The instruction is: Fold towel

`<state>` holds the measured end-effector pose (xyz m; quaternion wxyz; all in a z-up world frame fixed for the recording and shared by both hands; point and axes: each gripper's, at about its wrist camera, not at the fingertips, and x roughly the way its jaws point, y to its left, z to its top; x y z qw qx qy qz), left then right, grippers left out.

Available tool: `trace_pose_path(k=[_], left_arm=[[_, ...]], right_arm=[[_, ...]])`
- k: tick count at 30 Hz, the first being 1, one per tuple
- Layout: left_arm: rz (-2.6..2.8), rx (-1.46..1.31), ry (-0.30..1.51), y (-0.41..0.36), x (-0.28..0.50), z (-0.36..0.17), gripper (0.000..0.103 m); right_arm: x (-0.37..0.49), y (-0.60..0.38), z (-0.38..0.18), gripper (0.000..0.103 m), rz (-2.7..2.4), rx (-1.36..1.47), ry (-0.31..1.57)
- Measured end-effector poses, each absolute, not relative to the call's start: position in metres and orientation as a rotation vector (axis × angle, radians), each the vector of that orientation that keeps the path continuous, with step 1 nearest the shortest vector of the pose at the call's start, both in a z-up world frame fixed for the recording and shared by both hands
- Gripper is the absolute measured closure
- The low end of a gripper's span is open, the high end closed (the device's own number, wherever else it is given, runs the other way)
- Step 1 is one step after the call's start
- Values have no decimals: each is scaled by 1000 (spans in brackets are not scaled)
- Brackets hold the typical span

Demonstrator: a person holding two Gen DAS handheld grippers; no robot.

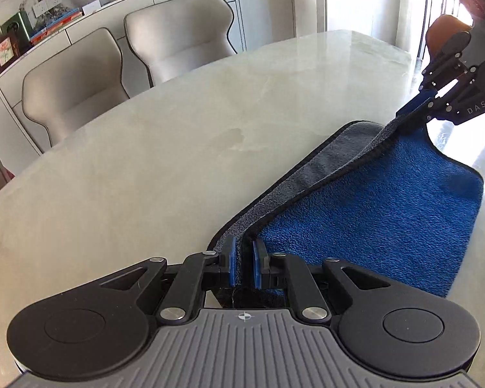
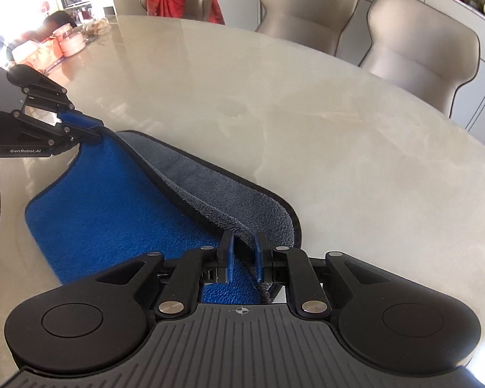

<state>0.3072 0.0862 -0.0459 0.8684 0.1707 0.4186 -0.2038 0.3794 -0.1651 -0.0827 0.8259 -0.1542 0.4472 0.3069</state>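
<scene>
- the towel (image 1: 371, 207) lies on the table (image 1: 145, 161), blue side up, with its far edge lifted and turned so the grey underside (image 2: 229, 190) shows along a raised strip.
- it looks soft, limp and light; we judge it will sag between two holds and drape wherever it is let down, so corners or the bound black hem are the places to take it.
- our left gripper (image 1: 244, 262) is clenched on the hem at one end of the lifted edge, cloth bunched between its blue pads (image 1: 232, 258).
- our right gripper (image 2: 244, 257) grasps the other end of the same edge, grey pile caught between its fingers.
- the edge hangs between the two in a shallow curve, just above the blue face.
- we judge the fold is begun but not laid: most of the towel is still flat.
- the table is smooth and glossy, so the towel may slide if we drag it.
- pale chairs (image 1: 177, 35) stand beyond the table.
</scene>
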Motion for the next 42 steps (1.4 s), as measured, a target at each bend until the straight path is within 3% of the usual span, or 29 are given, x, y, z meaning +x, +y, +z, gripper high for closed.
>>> trace_pose_path(k=[14,16,18,23,42], left_arm=[[-409,336,901,98,311,-57,92],[-403,335,899,97,311,-58,92],[-397,335,894,96,311,-58,91],[-391,338,877,94,309,-56,89],[-417,342,876,100,320,-57,87]], right_arm=[[409,-152,-96,87,635,-315,932],[408,-150,-95,74,604,-331,934],[403,-157,-92,70,574,-343,922],[380,-167,-70,69,572,-368,815],[404,-176,-102,69,623,-323,923]])
